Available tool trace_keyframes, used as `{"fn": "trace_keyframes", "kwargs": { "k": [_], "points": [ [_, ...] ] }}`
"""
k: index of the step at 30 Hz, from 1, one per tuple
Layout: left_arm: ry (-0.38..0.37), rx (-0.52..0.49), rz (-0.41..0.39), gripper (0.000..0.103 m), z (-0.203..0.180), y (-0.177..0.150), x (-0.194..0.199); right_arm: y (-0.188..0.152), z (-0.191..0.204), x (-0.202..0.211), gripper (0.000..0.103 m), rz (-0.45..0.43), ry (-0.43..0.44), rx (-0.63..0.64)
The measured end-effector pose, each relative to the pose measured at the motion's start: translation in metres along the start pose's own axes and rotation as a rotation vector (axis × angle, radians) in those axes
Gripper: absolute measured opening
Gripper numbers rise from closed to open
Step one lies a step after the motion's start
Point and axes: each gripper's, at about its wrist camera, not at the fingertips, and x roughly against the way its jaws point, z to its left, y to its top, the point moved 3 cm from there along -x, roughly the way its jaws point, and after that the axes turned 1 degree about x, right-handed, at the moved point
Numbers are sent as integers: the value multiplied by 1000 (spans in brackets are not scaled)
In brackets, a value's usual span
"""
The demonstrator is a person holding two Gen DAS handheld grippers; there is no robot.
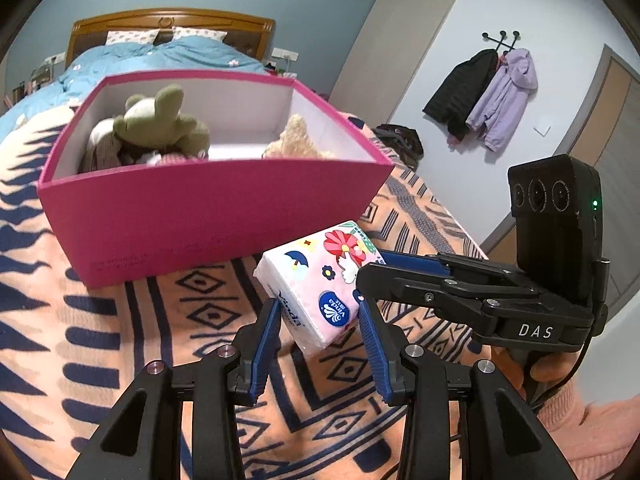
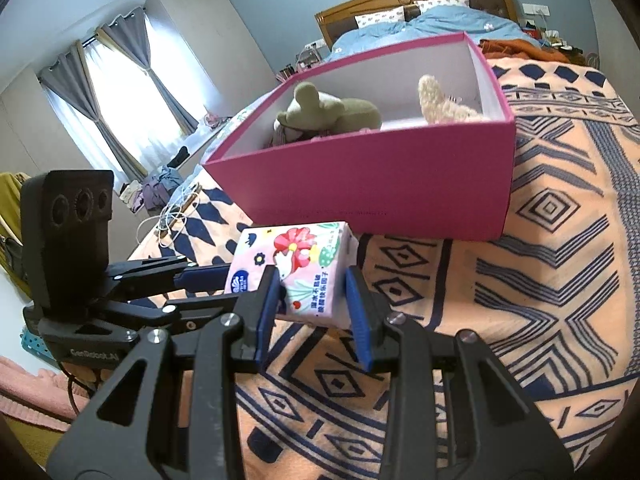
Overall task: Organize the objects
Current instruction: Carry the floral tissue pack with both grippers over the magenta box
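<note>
A tissue pack [image 1: 320, 284] is gripped at opposite ends by the left claw [image 1: 320, 332] and right claw [image 2: 310, 300], held above the bed just before the pink box [image 1: 216, 216], which lies straight ahead.

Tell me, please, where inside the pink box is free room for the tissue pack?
In the pink box, bare floor shows between the green plush toy and the cream plush toy. The side around the green toy is crowded. Both grippers hold the tissue pack.
</note>
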Motion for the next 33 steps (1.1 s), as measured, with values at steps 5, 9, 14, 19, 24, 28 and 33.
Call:
{"fn": "trace_keyframes", "kwargs": {
  "k": [5, 9, 14, 19, 24, 28, 33],
  "points": [
    [4, -22, -21, 41, -2, 7, 9, 8, 3, 5, 37, -21, 3, 10],
    [5, -34, -38, 40, -5, 13, 12, 13, 6, 9, 37, -38, -2, 22],
    [0, -40, -60, 41, -8, 24, 16, 21, 6, 13, 37, -59, -5, 28],
    [7, -51, -85, 40, -11, 33, 21, 29, 7, 17, 37, -79, -5, 35],
    [15, -60, -103, 41, -11, 40, 23, 34, 8, 18, 37, -85, -3, 46],
    [23, -68, -113, 41, -12, 44, 23, 38, 9, 19, 37, -93, -5, 55],
    [25, -77, -125, 41, -13, 48, 24, 44, 8, 21, 37, -101, -6, 62]
  ]
}}
